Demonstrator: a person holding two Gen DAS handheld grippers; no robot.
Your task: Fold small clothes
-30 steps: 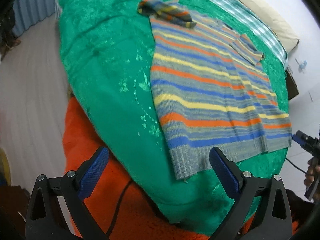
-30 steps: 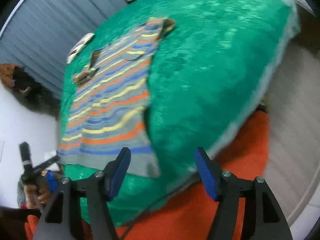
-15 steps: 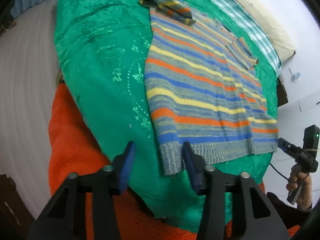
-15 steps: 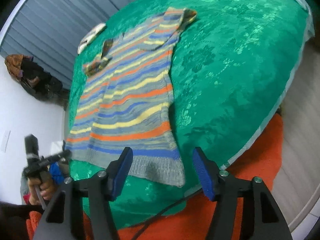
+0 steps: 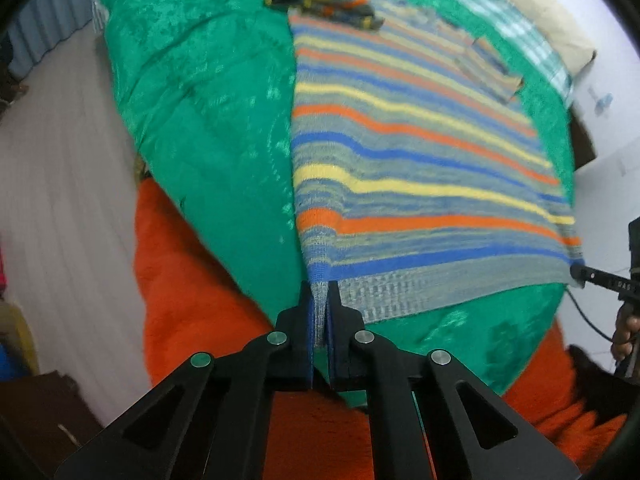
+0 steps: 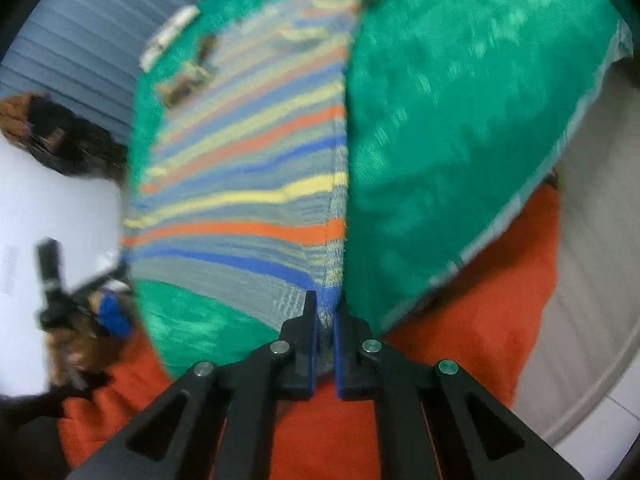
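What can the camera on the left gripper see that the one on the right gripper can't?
Only the left wrist view shows the cream pillow past the bed's far edge. Only the right wrist view shows the dark bundle by the blue-grey wall. Both show the striped sweater on the green blanket, with the left gripper and right gripper each clamped on a hem corner.
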